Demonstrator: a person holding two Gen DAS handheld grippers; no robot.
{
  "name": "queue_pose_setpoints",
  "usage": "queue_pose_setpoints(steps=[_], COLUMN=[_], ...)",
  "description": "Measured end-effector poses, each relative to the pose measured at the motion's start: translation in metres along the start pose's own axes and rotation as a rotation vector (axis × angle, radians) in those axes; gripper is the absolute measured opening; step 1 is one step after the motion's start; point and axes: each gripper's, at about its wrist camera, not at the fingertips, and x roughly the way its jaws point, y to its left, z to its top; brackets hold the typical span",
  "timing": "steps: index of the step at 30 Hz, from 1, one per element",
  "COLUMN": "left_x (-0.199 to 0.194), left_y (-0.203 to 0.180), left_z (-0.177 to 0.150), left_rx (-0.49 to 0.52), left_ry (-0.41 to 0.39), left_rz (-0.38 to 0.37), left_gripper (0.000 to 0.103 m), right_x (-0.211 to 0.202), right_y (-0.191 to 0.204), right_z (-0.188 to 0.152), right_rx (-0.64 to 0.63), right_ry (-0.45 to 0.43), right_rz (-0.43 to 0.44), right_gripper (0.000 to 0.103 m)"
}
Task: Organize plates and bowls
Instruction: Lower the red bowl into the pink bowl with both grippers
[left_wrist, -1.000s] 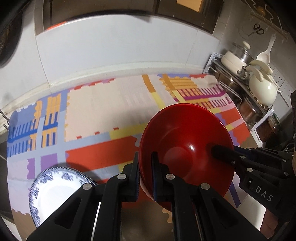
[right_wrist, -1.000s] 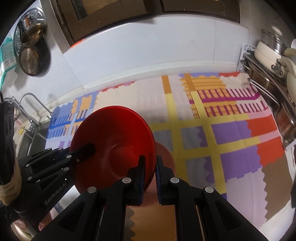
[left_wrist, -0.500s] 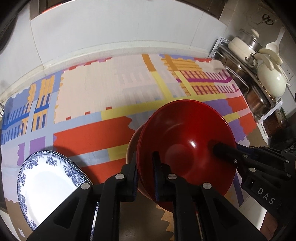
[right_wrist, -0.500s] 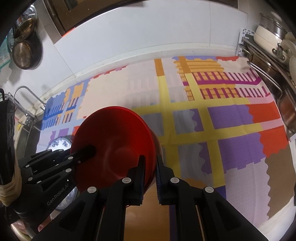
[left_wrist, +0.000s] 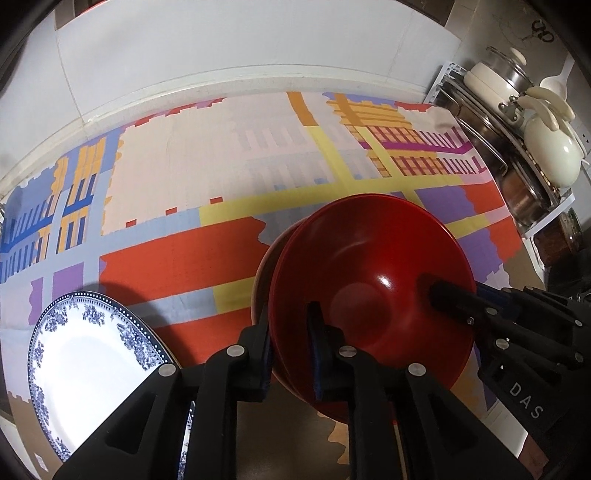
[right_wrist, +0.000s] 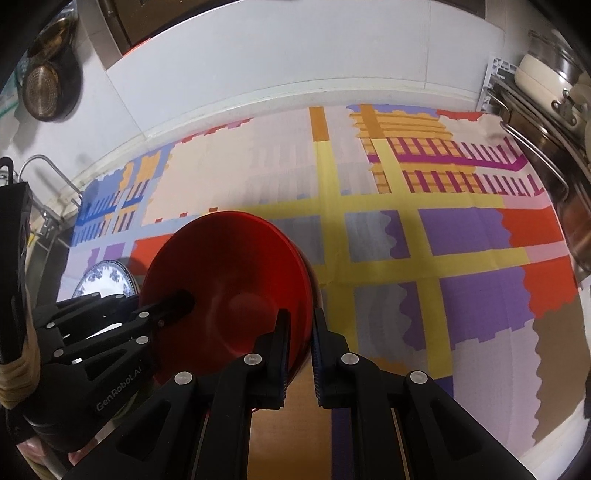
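A patchwork-patterned cloth (left_wrist: 229, 177) covers the counter below a white wall (left_wrist: 240, 48). At the right a rack (left_wrist: 517, 173) holds cream pots (left_wrist: 550, 155). What seems a strainer (right_wrist: 44, 96) hangs at left.

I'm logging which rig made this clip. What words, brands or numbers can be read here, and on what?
"DAS": white letters on the black right gripper, in the left wrist view.
"GenRobot.AI": on the black left gripper, in the right wrist view.
Nothing else carries readable text.

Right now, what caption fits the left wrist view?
Two grippers, left and right, hold a red bowl over a patterned cloth.
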Motion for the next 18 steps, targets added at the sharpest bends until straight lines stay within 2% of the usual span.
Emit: queue_pose_setpoints(steps=[10,14,16,18], left_x=[-0.006,-0.012,-0.014,-0.018], left_y=[0.0,-0.002,-0.002,-0.001], left_z=[0.0,-0.002,-0.003,-0.004], left_rx=[0.011,0.024,0.027,0.026], left_ry=[-0.012,-0.026,-0.029,-0.038], left_rz=[-0.037,-0.036,-0.04,-0.025], left_gripper=[0.031,0.035,0.037,0.043], right_x=[-0.001,-0.005,-0.008,-0.012], right_y=[0.001,0.002,0.003,0.004], right_z=[-0.001,-0.002,-0.002,-0.002], right_rx=[-0.02,-0.04,-0.048,-0.052], right_ry=[0.0,-0.022,-0.04,-0.052], right_rz=[-0.005,-0.021,-0.028,-0.037], right_gripper=[0.015,0.029,0.03,0.034])
